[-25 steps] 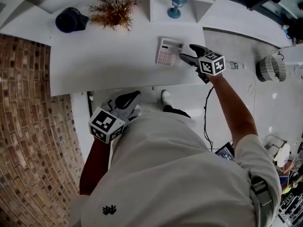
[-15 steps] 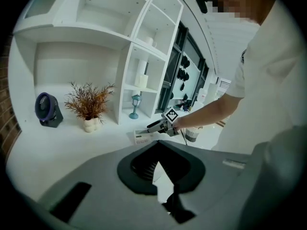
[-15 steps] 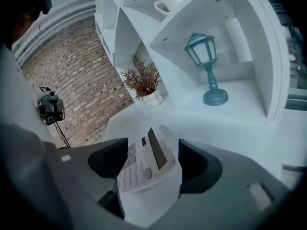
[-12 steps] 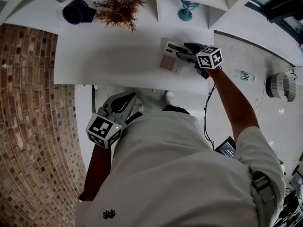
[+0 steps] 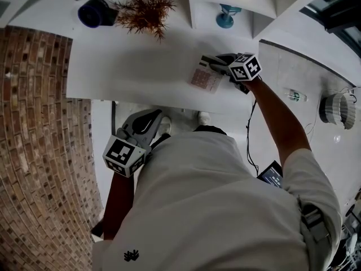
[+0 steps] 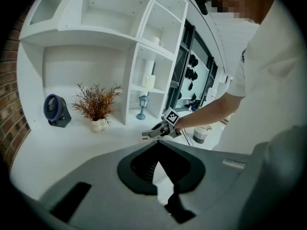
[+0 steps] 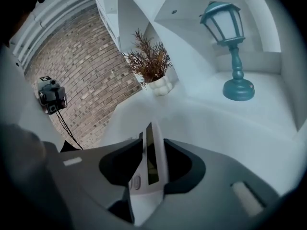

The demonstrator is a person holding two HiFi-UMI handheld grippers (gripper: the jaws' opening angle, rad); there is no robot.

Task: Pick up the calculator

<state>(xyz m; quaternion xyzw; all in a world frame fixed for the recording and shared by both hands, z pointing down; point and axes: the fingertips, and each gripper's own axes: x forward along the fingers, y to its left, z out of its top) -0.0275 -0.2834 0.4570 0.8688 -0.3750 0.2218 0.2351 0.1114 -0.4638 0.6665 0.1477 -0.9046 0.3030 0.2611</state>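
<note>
The white calculator with pinkish keys lies at the right end of the white desk, turned askew. My right gripper is at its right edge with the jaws closing around it. In the right gripper view the calculator stands edge-on between the two pads, which touch both faces; the right gripper points down along it. My left gripper hangs below the desk's near edge beside my body, jaws together and holding nothing. In the left gripper view, the left gripper faces the distant calculator.
A dark fan and a dried plant in a white pot stand at the back of the desk. A teal lantern sits in the shelf unit behind. On the floor at right lie a bottle and a basket.
My right gripper has moved in from the calculator's right side and narrowed its jaws onto the calculator's edge. The calculator now sits skewed. The left gripper has barely shifted.
</note>
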